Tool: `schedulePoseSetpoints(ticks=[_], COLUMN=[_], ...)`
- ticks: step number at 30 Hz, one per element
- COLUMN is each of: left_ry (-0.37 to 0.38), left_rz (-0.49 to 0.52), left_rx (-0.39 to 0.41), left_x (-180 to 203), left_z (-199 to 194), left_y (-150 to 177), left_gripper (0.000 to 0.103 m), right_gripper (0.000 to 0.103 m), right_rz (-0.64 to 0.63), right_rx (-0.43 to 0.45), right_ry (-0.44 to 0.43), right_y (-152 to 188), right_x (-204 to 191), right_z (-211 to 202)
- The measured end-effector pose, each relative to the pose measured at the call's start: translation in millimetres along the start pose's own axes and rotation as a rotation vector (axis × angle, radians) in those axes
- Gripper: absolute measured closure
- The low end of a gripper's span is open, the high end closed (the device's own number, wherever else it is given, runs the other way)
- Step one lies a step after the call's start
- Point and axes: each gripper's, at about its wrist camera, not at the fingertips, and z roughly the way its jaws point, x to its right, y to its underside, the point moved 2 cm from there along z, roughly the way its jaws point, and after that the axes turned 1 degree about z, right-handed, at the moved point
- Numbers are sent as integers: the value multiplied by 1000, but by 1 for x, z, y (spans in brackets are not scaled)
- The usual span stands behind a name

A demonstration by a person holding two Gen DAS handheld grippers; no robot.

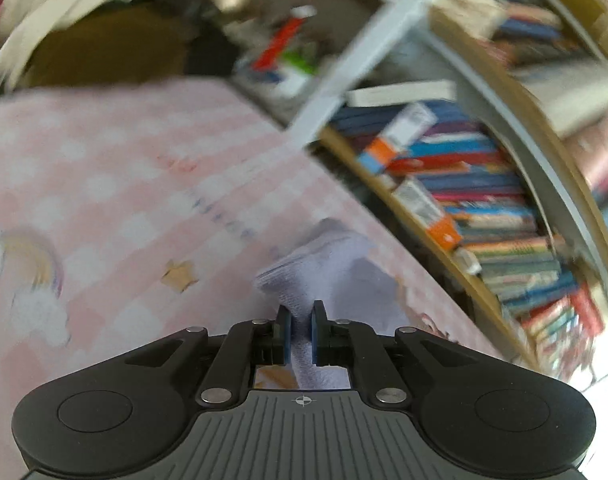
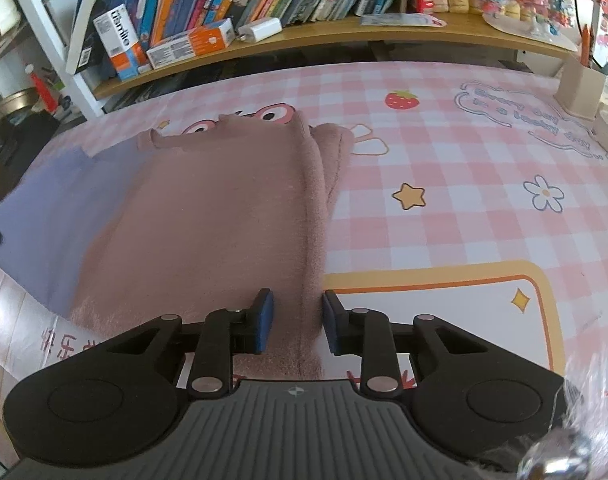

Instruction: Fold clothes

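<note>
A lavender cloth is pinched in the left gripper. The right gripper is held apart around the pink garment's edge, which should be grabbed fully.

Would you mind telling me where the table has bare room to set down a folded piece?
The pink checked cloth lies bare right of the brown garment, from the strawberry print down to the yellow-framed panel. The left is crowded: lavender cloth beside the brown garment. The far right corner holds containers.
</note>
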Motion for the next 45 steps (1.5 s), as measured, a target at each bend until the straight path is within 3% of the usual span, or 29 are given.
schedulePoseSetpoints(ticks=[10,19,22,24,26,36,42,45], left_ry=[-52,-12,-23,-45,-40,-65,-75,-63], left_rz=[-191,-279,-282,-273,-272,-279,-241,-170], left_rx=[-82,-109,-114,-121,-114,-41,1,30], left_x=[-34,-34,-33,-33,-37,-69,-72,-53], left_z=[13,29,33,35,33,8,-8,-15], left_y=[8,4,2,1,-1,-18,-28,-33], left_gripper=[89,66,72,89,93,93,95,95], right_gripper=[77,77,77,77,77,77,77,77], right_rz=[-11,11,9,14,17,-75,-120,-128], right_rx=[-9,-13,-13,-12,-13,-42,-56,-60], right_ry=[-1,0,6,8,11,-52,-95,-114], right_y=[0,1,0,1,1,0,0,0], right_x=[-2,-1,-4,-4,-6,-43,-58,-57], right_z=[1,1,2,2,3,14,18,19])
